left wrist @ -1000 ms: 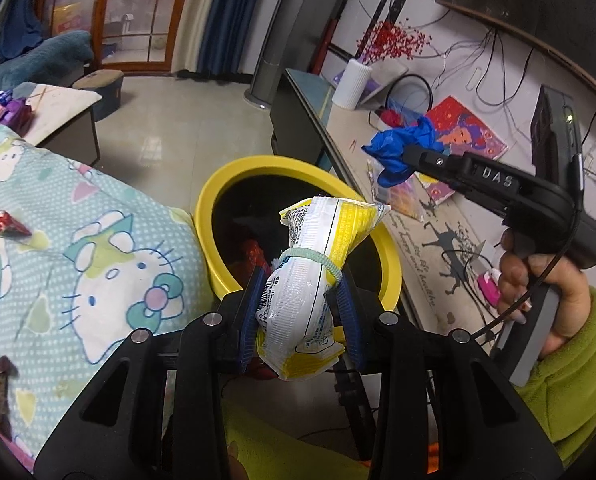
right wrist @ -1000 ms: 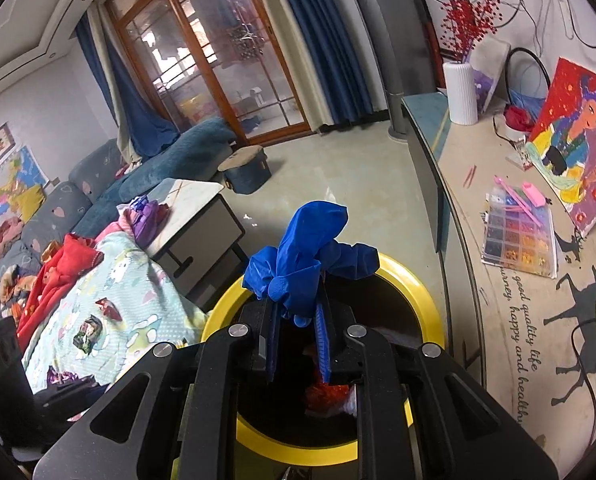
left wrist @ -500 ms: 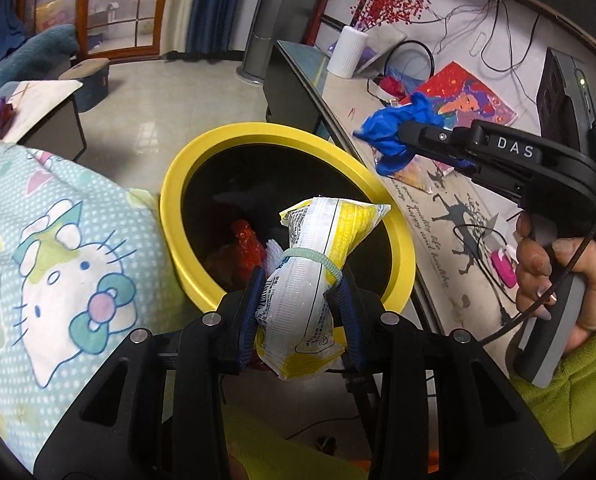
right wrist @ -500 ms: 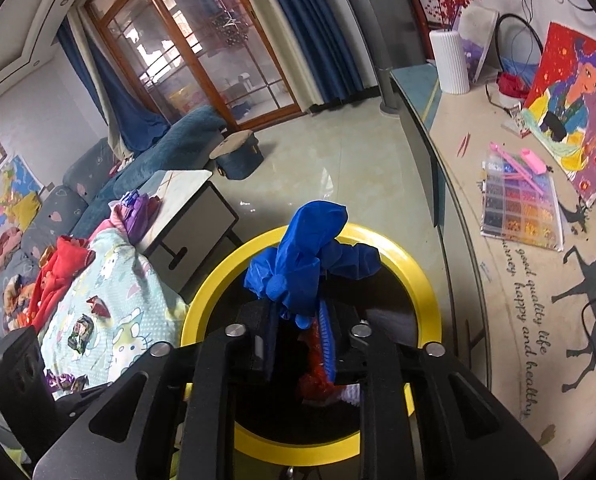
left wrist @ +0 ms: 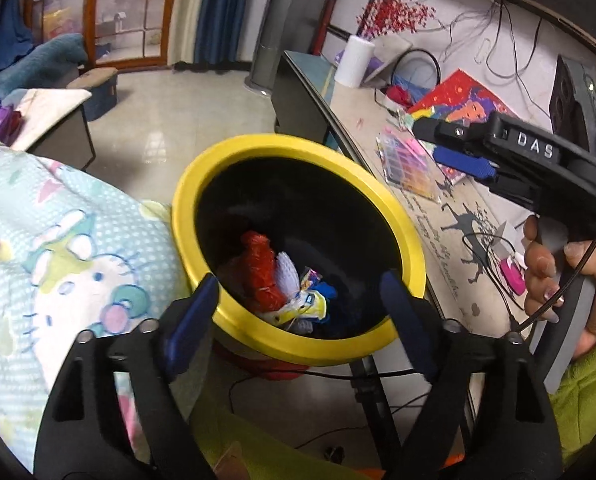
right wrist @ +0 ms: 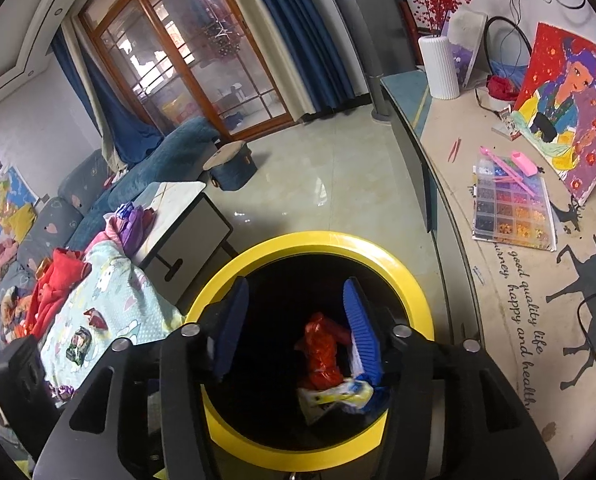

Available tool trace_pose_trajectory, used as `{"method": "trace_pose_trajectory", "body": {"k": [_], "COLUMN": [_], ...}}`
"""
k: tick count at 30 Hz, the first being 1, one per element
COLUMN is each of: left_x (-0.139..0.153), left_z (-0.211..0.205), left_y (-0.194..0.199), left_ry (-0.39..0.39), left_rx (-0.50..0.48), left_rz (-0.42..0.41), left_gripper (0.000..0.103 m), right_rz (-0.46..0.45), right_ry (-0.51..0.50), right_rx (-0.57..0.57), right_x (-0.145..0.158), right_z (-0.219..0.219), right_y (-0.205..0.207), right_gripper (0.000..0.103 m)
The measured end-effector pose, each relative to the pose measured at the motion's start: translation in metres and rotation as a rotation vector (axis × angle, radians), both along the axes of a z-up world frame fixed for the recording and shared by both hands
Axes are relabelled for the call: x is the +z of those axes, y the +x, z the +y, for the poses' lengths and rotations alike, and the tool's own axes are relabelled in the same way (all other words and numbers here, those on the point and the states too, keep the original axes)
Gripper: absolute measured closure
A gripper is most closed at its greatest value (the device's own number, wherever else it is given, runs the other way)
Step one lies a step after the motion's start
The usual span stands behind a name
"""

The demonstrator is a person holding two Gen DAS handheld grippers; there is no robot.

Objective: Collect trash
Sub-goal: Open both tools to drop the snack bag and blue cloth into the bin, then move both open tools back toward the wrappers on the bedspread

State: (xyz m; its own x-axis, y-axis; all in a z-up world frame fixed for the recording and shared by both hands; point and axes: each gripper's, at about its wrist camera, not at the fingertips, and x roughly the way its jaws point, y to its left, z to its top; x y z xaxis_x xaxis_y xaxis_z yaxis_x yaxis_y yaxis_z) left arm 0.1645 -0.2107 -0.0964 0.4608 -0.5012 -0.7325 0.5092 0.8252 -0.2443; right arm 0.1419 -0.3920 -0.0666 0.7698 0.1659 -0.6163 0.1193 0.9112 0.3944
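Note:
A yellow-rimmed black trash bin (left wrist: 294, 148) stands between the bed and the desk; it also shows in the right wrist view (right wrist: 329, 240). Inside lie a red crumpled bag (left wrist: 260, 272), the yellow-white snack wrapper (left wrist: 303, 308) and blue trash (left wrist: 325, 290); the red bag (right wrist: 321, 352) and the wrapper (right wrist: 333, 396) also show in the right wrist view. My left gripper (left wrist: 298, 292) is open and empty over the bin's near rim. My right gripper (right wrist: 294, 324) is open and empty above the bin; it shows from the side in the left wrist view (left wrist: 457, 148).
A Hello Kitty bedspread (left wrist: 58, 220) with loose wrappers (right wrist: 80, 340) lies left of the bin. A desk (right wrist: 497, 280) on the right carries a bead box (right wrist: 511, 212), a painting (right wrist: 565, 104) and a white vase (right wrist: 441, 64). A small side table (right wrist: 186, 228) stands behind.
Both grippers opened over the bin. The snack wrapper dropped from the left one and the blue trash from the right one; both now lie inside.

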Motion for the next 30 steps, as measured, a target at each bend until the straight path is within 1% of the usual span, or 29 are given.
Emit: {"method": "trace_pose_trajectory", "body": {"k": [1, 2, 7, 13, 20, 25, 30], "left_x": [0.003, 0.006, 0.023, 0.043, 0.059, 0.07, 0.08], "left_z": [0.003, 0.006, 0.023, 0.045, 0.069, 0.094, 0.117], "left_y": [0.0, -0.001, -0.004, -0.01, -0.016, -0.024, -0.031], "left_ry": [0.001, -0.002, -0.002, -0.022, -0.027, -0.043, -0.052], "left_rx": [0.011, 0.022, 0.084, 0.139, 0.197, 0.238, 0.283], "left_rz": [-0.009, -0.018, -0.079, -0.136, -0.177, -0.202, -0.233], "left_gripper": [0.016, 0.011, 0.011, 0.011, 0.011, 0.011, 0.011], "right_rz": [-0.008, -0.013, -0.054, -0.098, -0.135, -0.16, -0.184], "right_ry": [-0.005, -0.01, -0.038, -0.058, -0.073, -0.09, -0.096], "right_rx": [-0.003, -0.004, -0.003, 0.032, 0.095, 0.155, 0.194], "right_x": [0.002, 0.004, 0.018, 0.032, 0.048, 0.058, 0.065], "right_z": [0.001, 0.002, 0.01, 0.027, 0.059, 0.088, 0.111], "right_y": [-0.001, -0.002, -0.007, -0.014, -0.019, -0.024, -0.03], "right_gripper": [0.046, 0.045, 0.037, 0.032, 0.028, 0.025, 0.023]}}
